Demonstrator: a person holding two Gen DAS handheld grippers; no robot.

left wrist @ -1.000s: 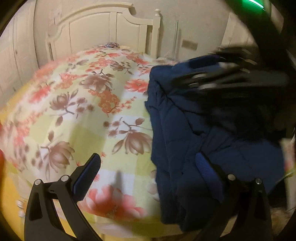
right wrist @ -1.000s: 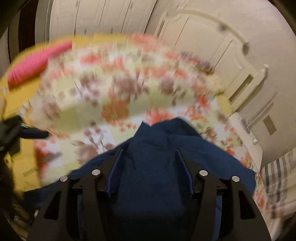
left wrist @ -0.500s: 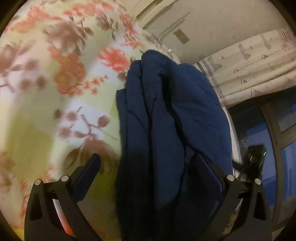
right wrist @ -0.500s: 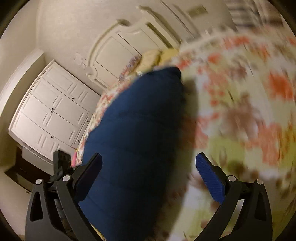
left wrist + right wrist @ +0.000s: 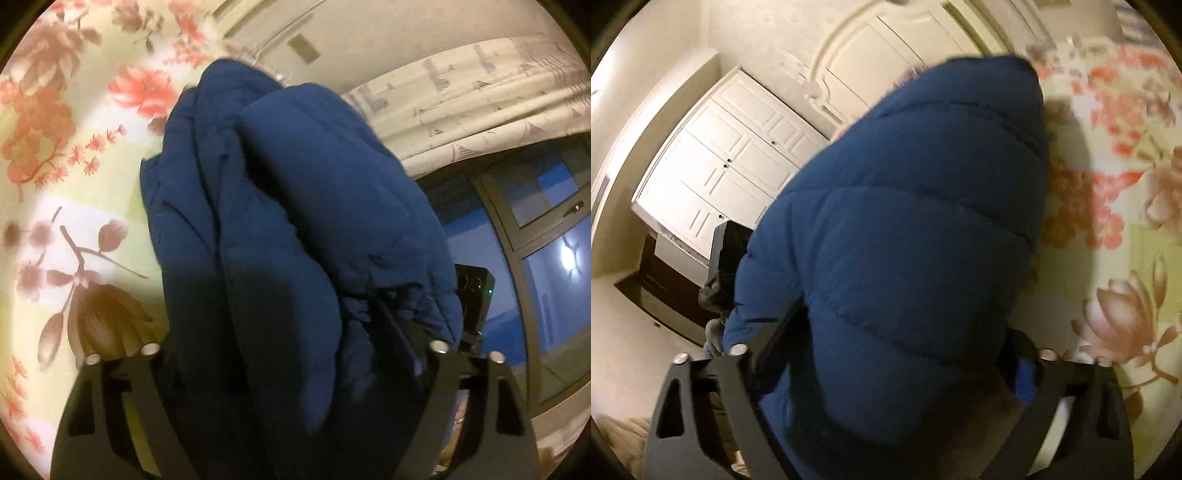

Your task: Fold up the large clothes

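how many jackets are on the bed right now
1. The navy puffer jacket lies bunched on the floral bedspread, reaching between the fingers of both the left tool and the right tool. Others may be out of view.

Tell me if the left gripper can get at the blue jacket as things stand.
Probably yes: the jacket already bulges between the left gripper's fingers, which have just been closing, with nothing else in the way.

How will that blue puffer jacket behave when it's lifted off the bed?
The blue puffer jacket looks soft and quilted, so it will likely sag and unfold. Its puffy bulk fills both grippers' spread, suggesting it is springy and probably light. The smooth shell may slip.
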